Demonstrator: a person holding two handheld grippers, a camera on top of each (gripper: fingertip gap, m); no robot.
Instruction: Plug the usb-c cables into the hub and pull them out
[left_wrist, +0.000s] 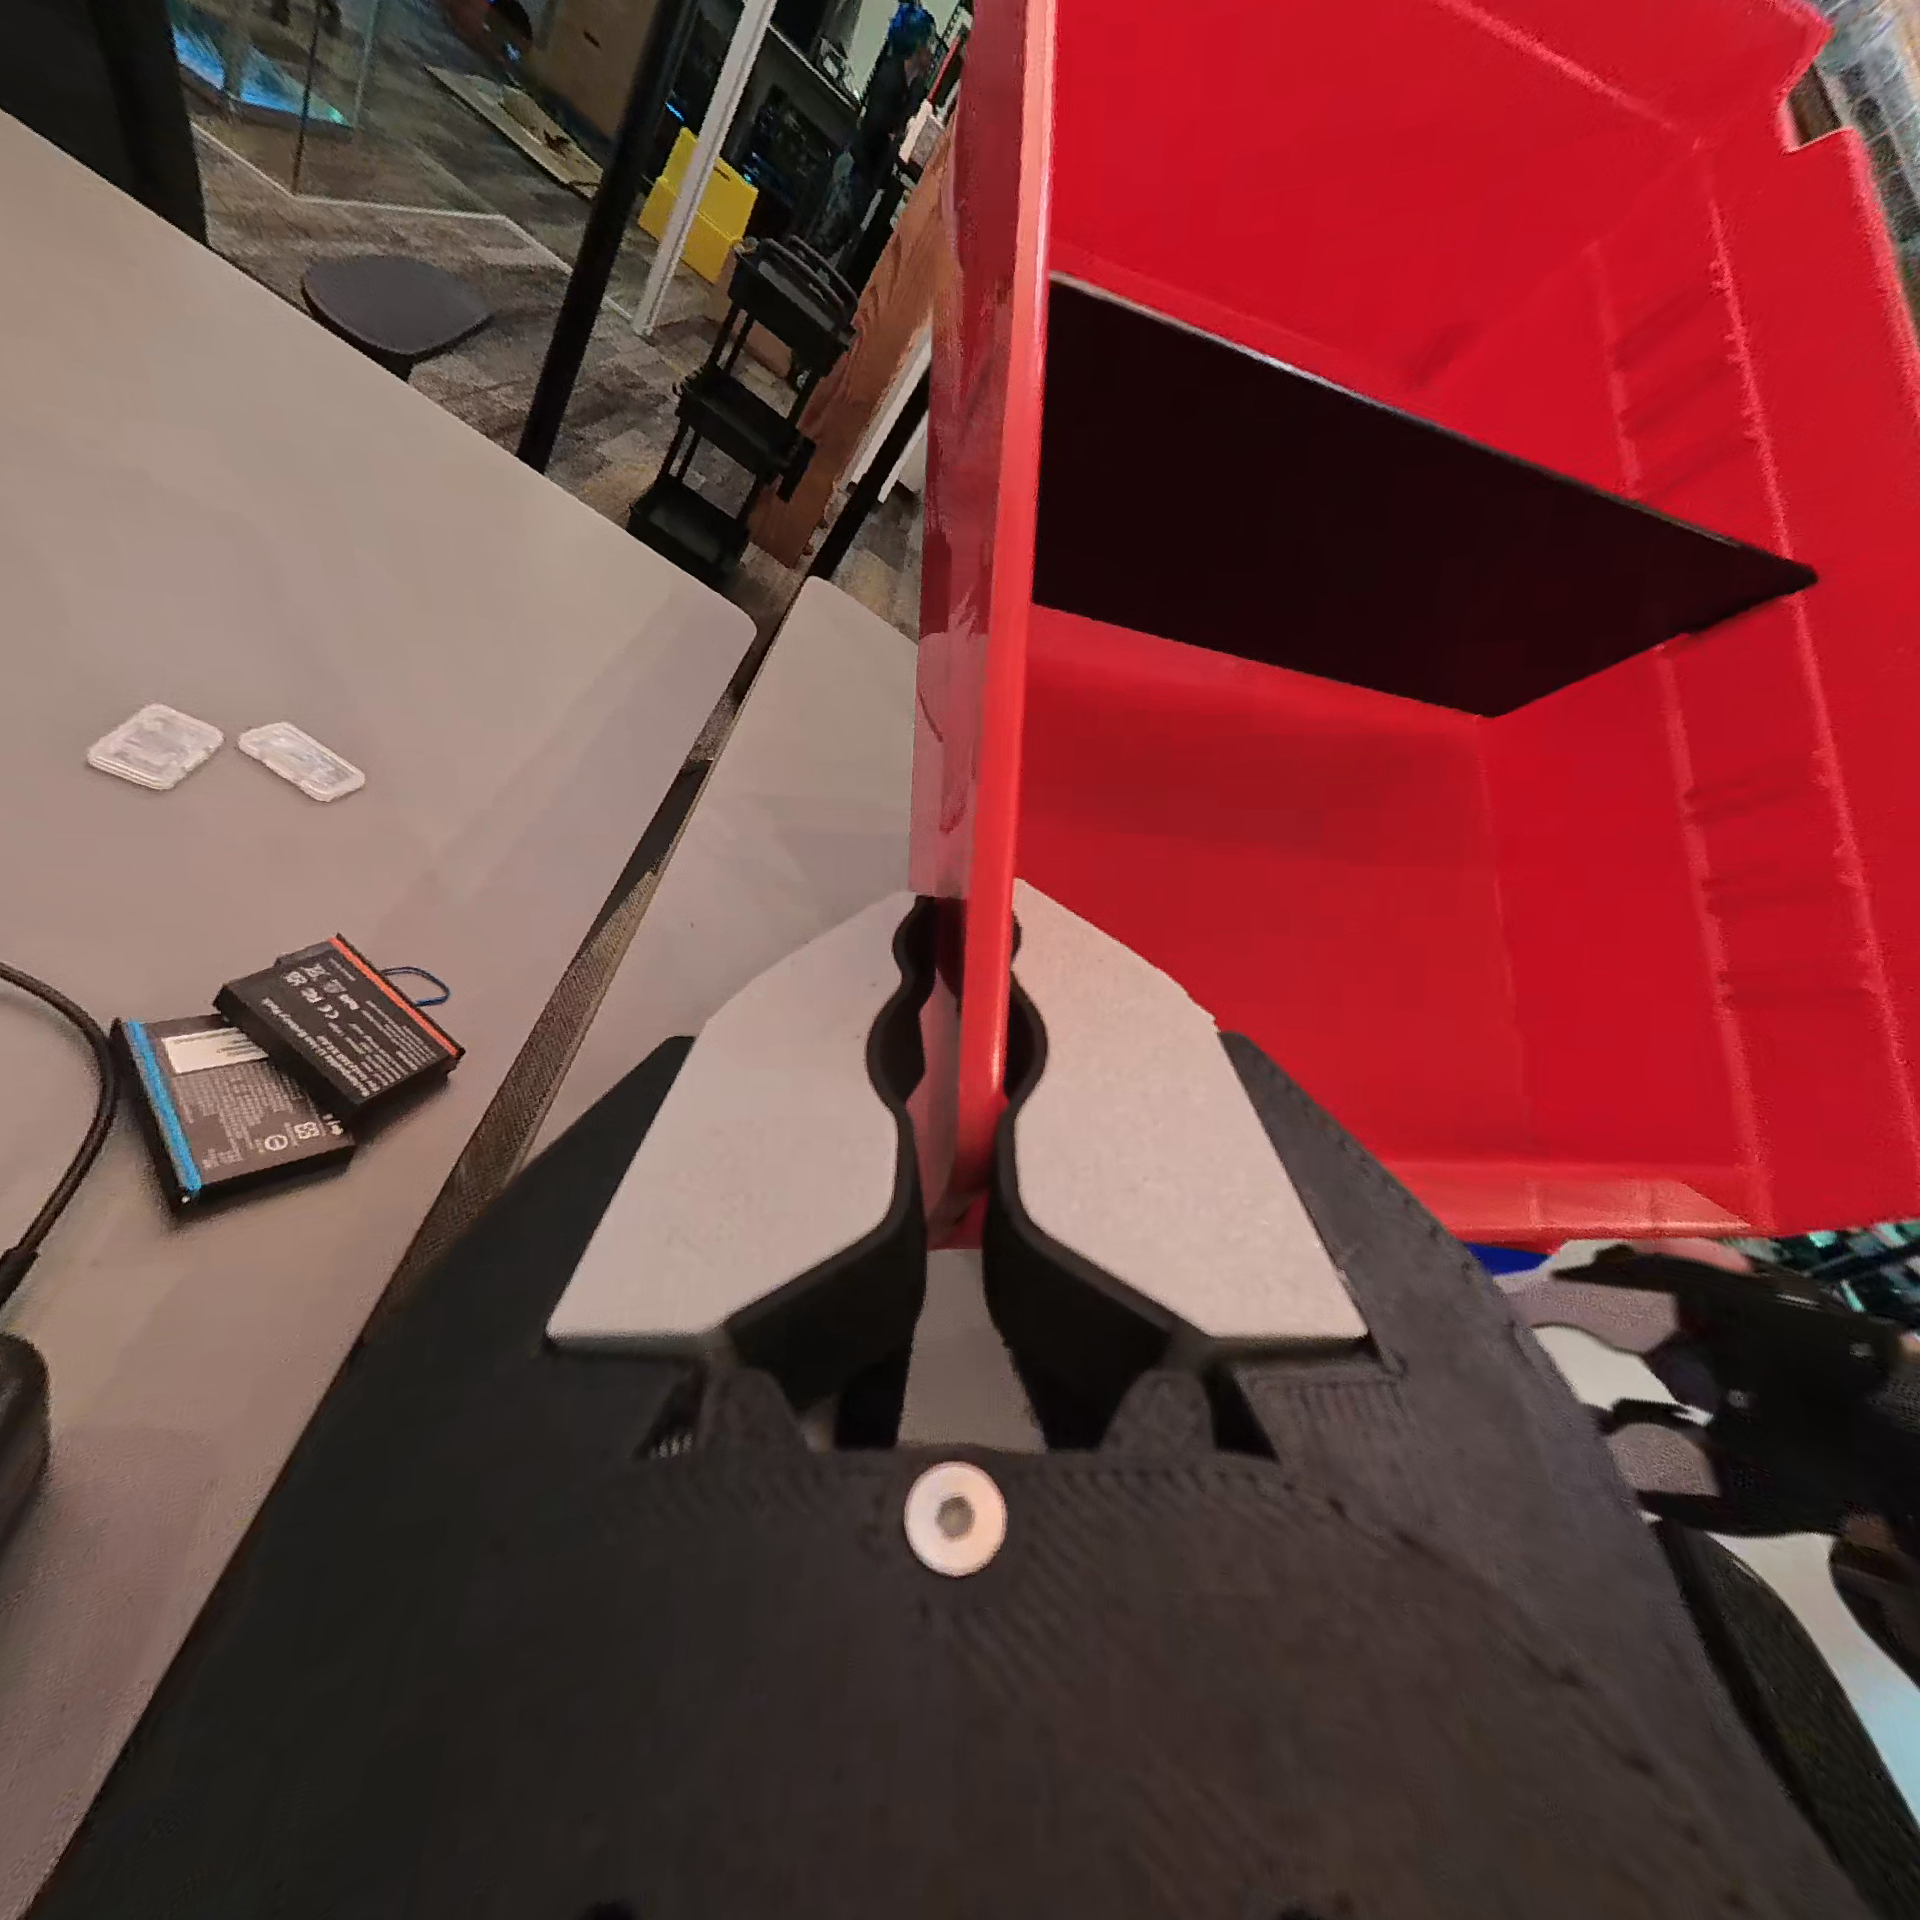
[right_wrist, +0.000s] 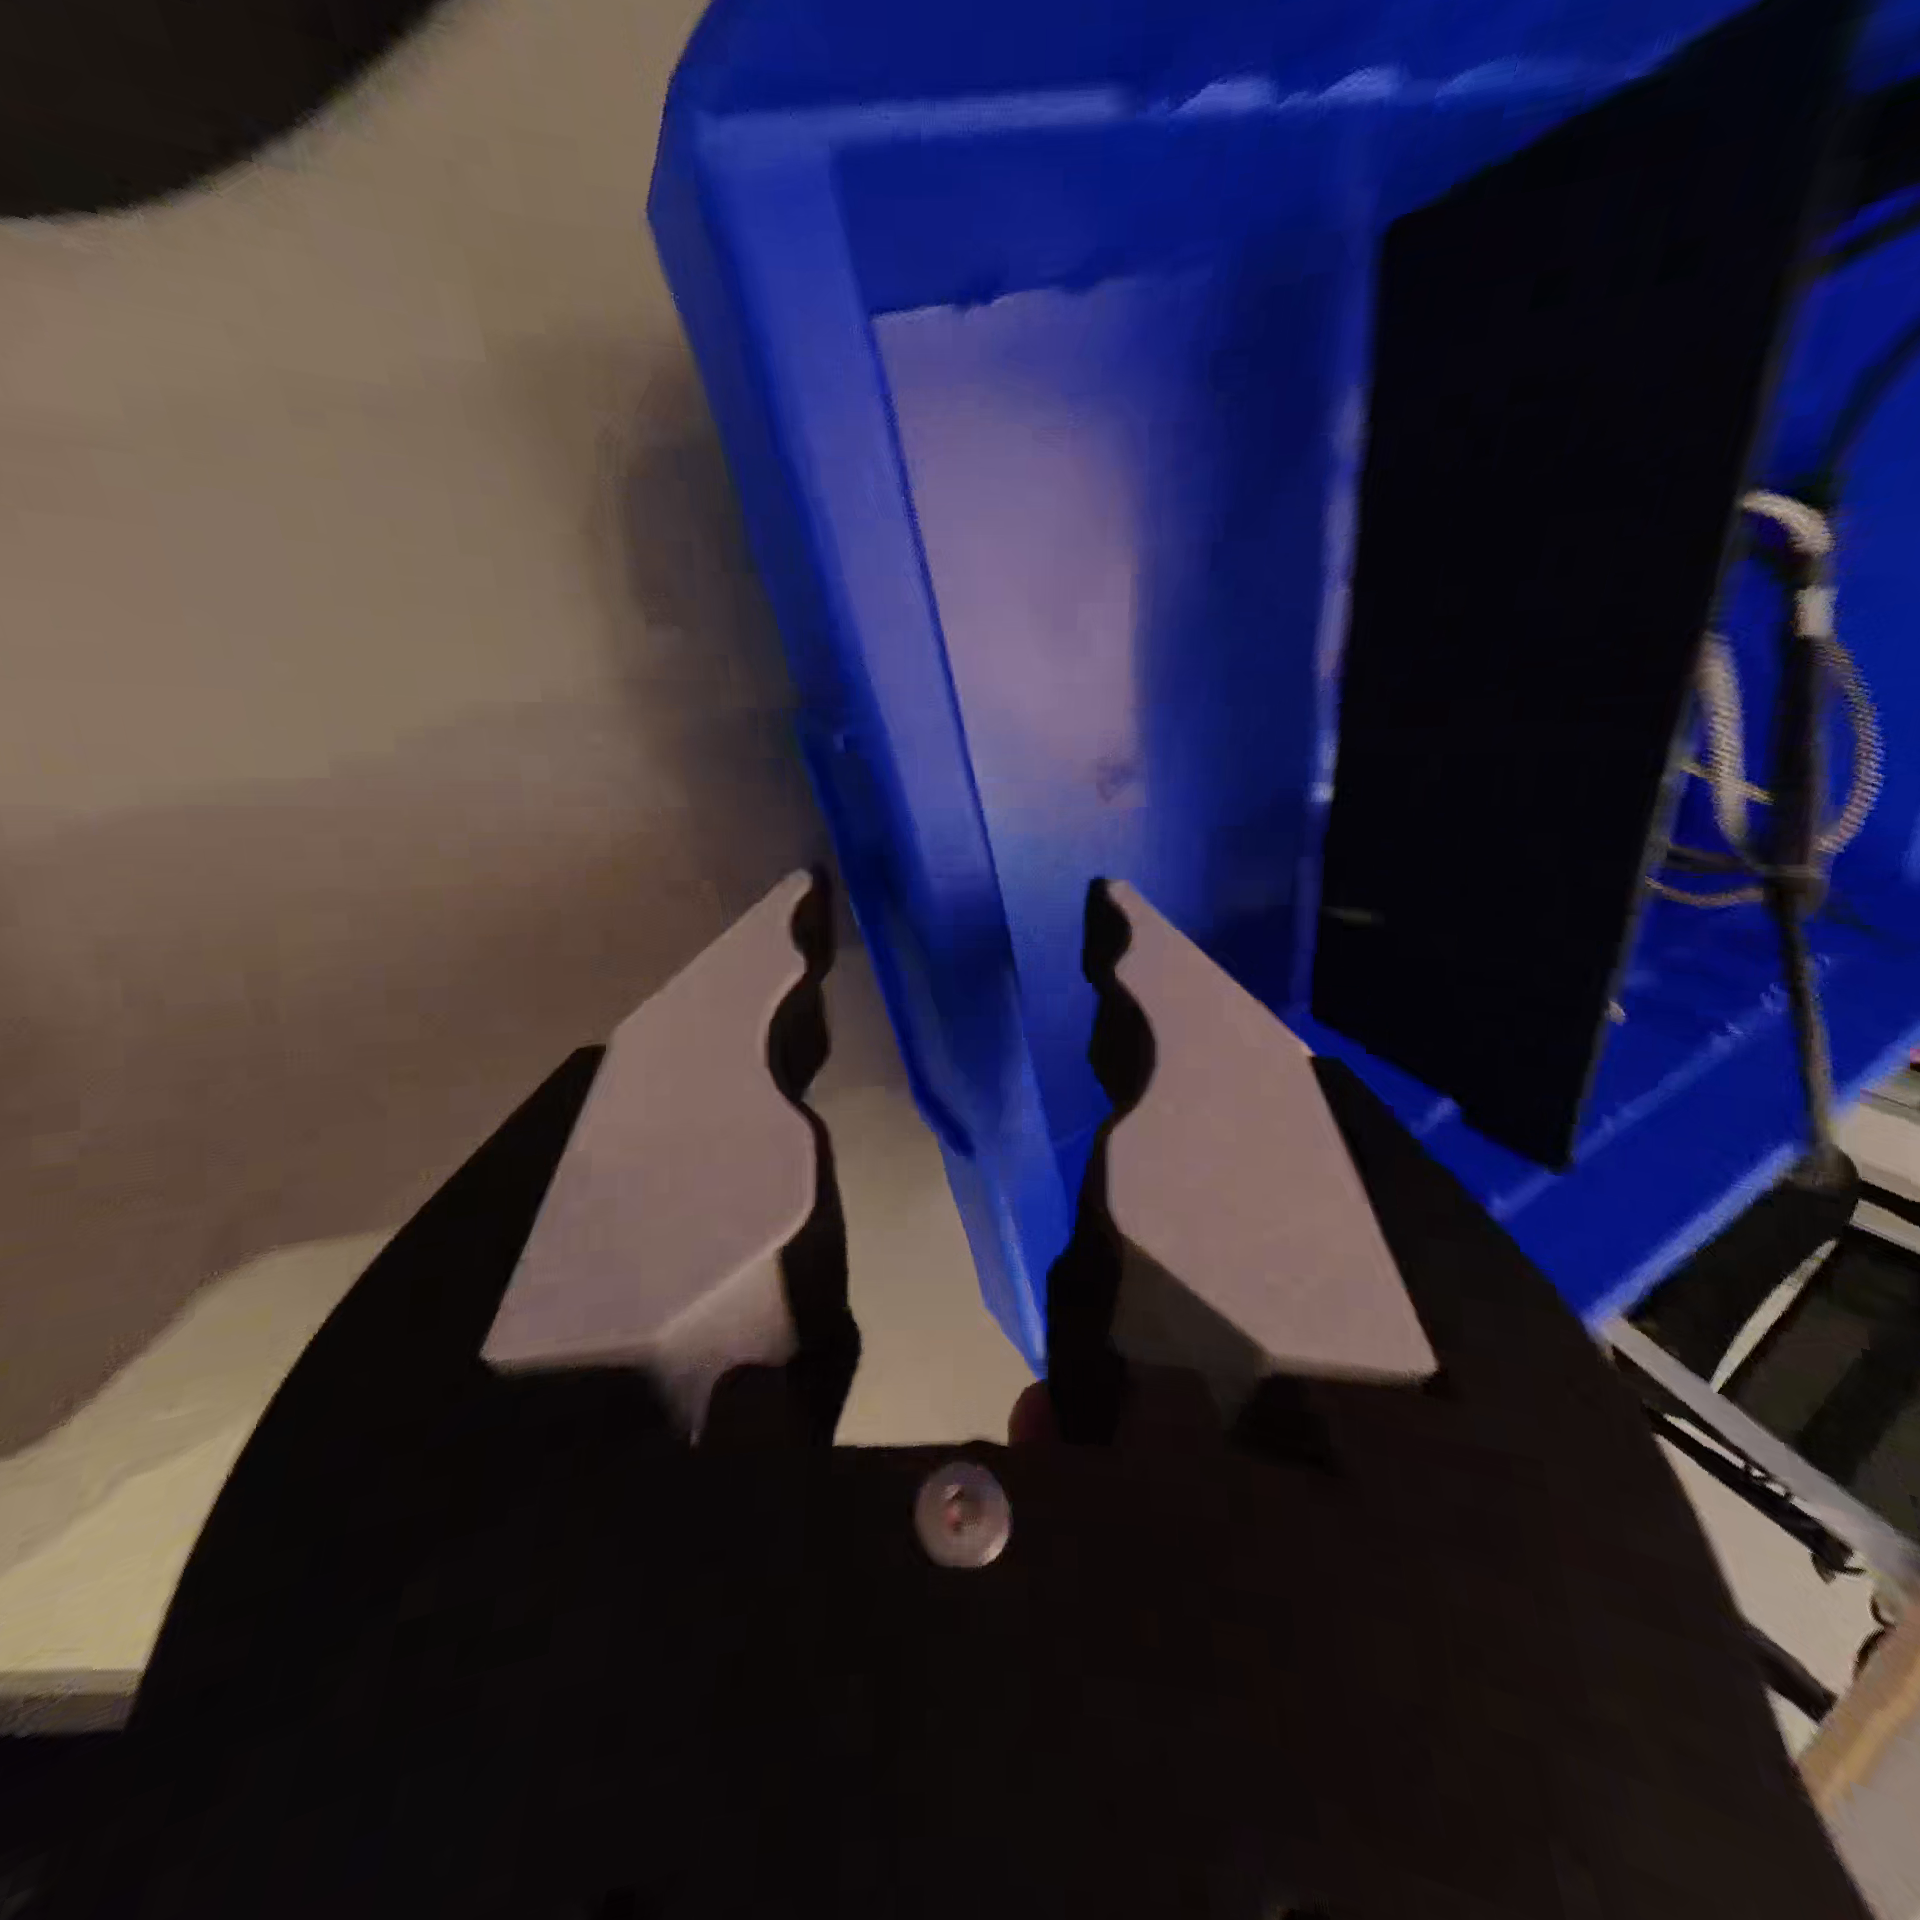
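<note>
Left fingers: clamped together on the thin side wall of a red plastic storage bin; the wall runs straight ahead from the fingers, and a black divider panel crosses the bin's inside
Right fingers: apart, straddling the near corner wall of a blue plastic storage bin without closing on it; the view is blurred
Task's thing: a tangle of grey and black cables lies inside the blue bin, ahead and to the right of the right fingers, beyond a black divider; no hub can be made out in either view
Nearer hand: by my reading the right, already at the blue bin
Bench: grey, carrying two black rectangular battery packs and two clear plastic card cases, well left of the red bin
Writing: the battery packs carry small printed labels, not repeated here
</note>
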